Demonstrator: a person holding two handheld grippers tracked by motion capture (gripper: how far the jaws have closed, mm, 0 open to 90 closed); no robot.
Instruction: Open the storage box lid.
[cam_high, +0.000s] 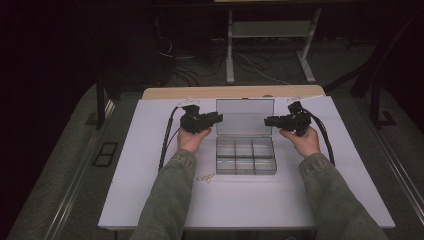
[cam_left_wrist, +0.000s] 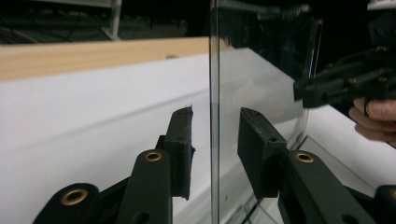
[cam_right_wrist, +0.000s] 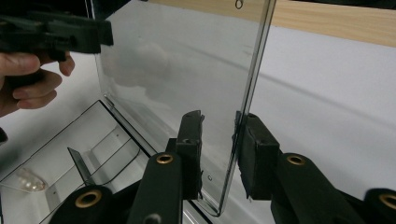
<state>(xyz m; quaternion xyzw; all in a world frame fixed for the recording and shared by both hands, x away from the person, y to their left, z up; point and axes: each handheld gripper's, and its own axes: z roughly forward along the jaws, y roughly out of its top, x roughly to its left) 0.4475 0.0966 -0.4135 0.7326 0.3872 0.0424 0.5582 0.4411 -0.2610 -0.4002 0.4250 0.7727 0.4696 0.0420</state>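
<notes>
Clear plastic lid (cam_high: 244, 116) upright, black tongs (cam_left_wrist: 215, 135) astride

Clear compartment box (cam_high: 245, 156) on the table, lid (cam_high: 245, 117) upright.

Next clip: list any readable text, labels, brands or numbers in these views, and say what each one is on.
None can be read.
The clear compartment box and its raised lid carry no print.
The left gripper and right gripper show no markings.
The white table is plain.

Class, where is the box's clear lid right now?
In the high view the lid stands upright behind the box, mid-table, between the left gripper and right gripper.
</notes>
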